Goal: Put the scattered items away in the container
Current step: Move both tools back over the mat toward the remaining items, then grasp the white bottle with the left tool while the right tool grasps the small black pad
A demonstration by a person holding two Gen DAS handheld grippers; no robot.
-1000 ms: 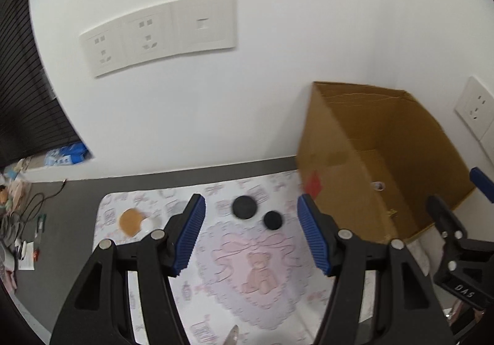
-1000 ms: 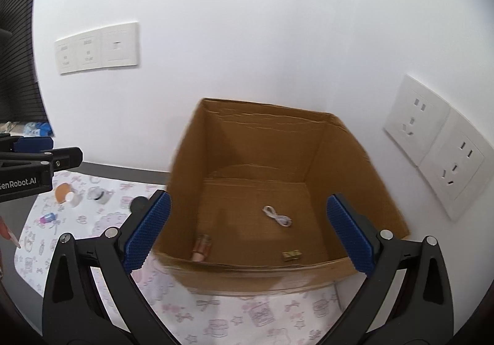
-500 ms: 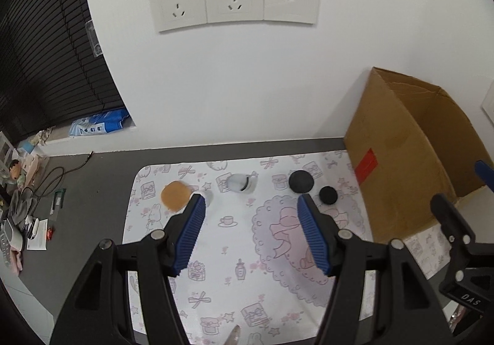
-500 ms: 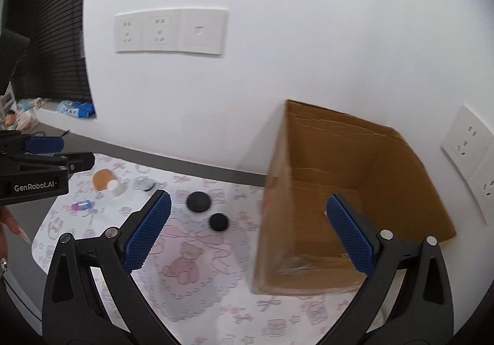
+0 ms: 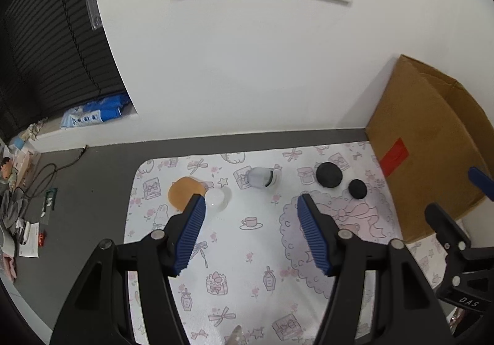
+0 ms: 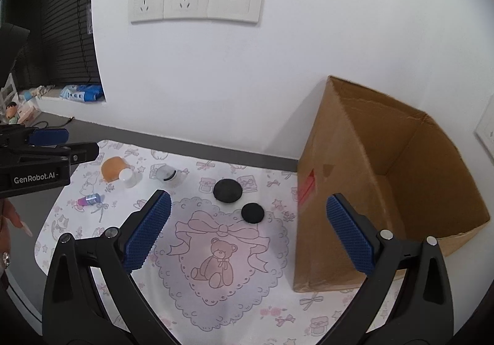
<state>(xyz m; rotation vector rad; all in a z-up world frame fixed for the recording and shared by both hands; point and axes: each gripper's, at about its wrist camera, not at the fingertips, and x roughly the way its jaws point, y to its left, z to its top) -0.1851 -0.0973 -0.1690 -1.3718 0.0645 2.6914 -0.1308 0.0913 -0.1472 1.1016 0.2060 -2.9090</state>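
The left gripper (image 5: 250,232) hangs over the patterned mat (image 5: 234,252) with its blue pads apart and nothing between them; the right gripper (image 6: 247,232) hangs over the mat's heart-and-bear print, its pads spread wide and likewise empty. Just ahead of the left gripper's left pad lies a white-capped clear bottle (image 5: 217,198), touching an orange round piece (image 5: 184,192) that sits beyond and to the left of that pad; straight ahead, between the lines of the two pads but farther off, a small clear jar (image 5: 261,177) lies on its side. Ahead and to the right of the left gripper sit a large black disc (image 5: 329,174) and a small black disc (image 5: 357,188), near each other but apart; in the right wrist view the same two discs lie ahead between the right gripper's pads, the small one nearer. A small pink-and-purple tube (image 6: 89,199) lies on the mat to the left of the right gripper's left pad, below the left gripper seen from the side. The open cardboard box (image 6: 386,190) stands on the mat's right end against the wall, just beyond the right gripper's right pad; its floor is hidden from both views. All of this rests on a grey table (image 5: 92,178).
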